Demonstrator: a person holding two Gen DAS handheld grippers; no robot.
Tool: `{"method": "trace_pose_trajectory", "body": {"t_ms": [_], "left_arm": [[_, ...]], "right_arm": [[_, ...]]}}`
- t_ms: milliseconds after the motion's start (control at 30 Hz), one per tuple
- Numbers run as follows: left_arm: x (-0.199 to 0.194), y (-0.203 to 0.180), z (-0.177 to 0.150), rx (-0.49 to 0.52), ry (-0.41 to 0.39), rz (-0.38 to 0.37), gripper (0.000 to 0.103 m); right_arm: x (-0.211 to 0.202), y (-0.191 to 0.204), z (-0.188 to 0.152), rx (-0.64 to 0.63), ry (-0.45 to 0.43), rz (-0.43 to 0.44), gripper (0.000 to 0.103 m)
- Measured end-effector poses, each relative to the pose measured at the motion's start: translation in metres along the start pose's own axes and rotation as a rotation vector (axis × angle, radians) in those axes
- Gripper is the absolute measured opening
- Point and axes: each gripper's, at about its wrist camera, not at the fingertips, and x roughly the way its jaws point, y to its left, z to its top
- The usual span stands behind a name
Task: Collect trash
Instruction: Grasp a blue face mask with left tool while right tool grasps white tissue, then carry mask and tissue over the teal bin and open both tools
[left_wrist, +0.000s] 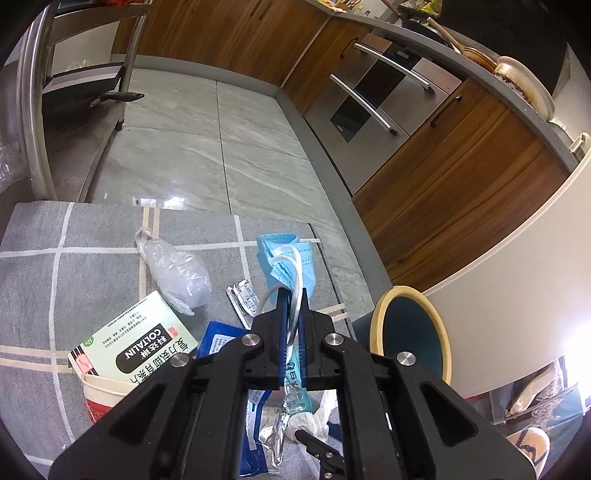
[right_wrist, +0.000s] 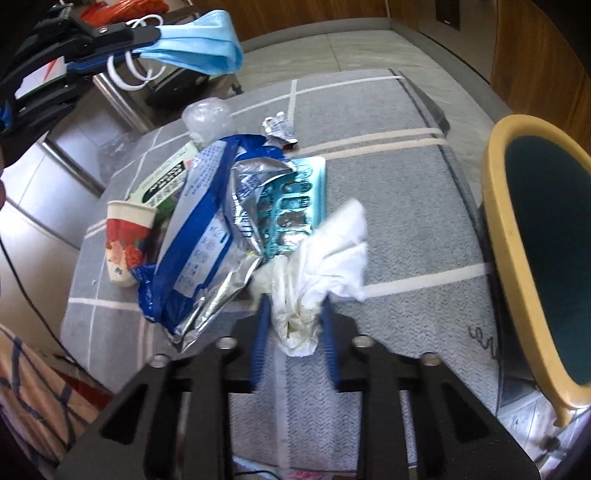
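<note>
A: Where's the trash?

B: Blue face mask is pinched in the left claw, jaws fully closed on it, ear loops dangling, held up off the grey checked mat. The crumpled white tissue sits between the right claw's fingers, jaws narrowed around it and blue pads against its sides; it's at the mat's near edge.

A: Rest of the pile?

B: All on the mat. Blue-and-silver foil pouch just left of the tissue, teal blister pack touching both. Paper cup on its side at the left, green-and-white medicine box by it. Clear plastic bag and small torn wrapper farther out.

A: Bin?

B: Yellow-rimmed bin stands just off the mat's right edge.
</note>
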Motion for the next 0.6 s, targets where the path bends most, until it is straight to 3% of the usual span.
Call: {"method": "trace_pose_trajectory", "body": {"t_ms": [267,600], "left_arm": [[-0.003,-0.009,0.001,0.008,-0.009,-0.019,0.004],[0.001,-0.032,-0.003,0.052,-0.005,-0.048,0.004]], "right_arm": [[-0.023,-0.014,0.003,0.035,-0.045,-0.011,0.019],[-0.083,-0.045,0.013,0.104,-0.179,-0.053,0.019]]}}
